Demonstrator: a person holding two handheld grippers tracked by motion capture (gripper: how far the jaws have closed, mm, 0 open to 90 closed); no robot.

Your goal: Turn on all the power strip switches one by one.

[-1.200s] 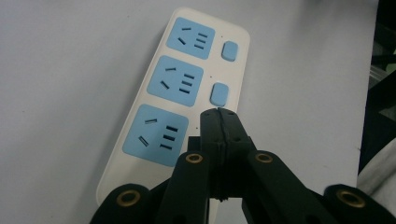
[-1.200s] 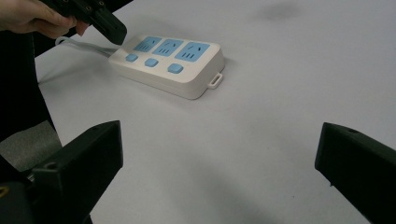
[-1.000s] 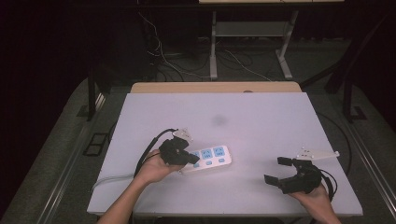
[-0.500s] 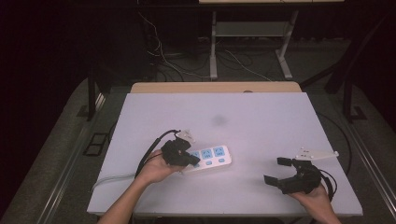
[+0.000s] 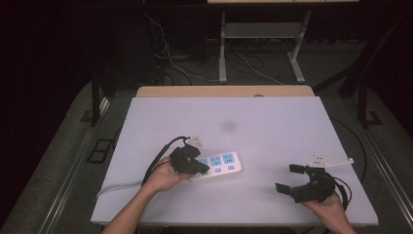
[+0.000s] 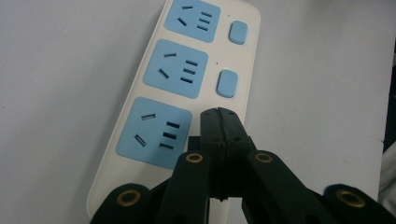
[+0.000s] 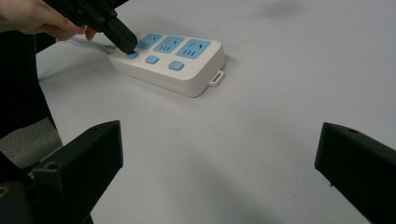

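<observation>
A white power strip [image 5: 223, 165] with three blue sockets and blue switch buttons lies on the white table [image 5: 272, 126], left of the middle. My left gripper [image 5: 203, 169] is shut with nothing between its jaws. Its closed tip [image 6: 219, 114] rests on the strip's end button, which it hides; the other two buttons [image 6: 227, 83] show beyond it. From the right gripper view the strip [image 7: 187, 63] lies far left, and the left gripper [image 7: 126, 44] touches that end button [image 7: 132, 55]. My right gripper [image 5: 288, 178] stands open and holds nothing near the front right of the table, well apart from the strip.
The strip's white cable [image 5: 117, 186] trails off to the table's front left edge. A black cable [image 5: 160, 161] loops from the left gripper. A faint dark smudge [image 5: 229, 126] marks the tabletop. Desk legs and cables [image 5: 229, 53] lie on the floor beyond.
</observation>
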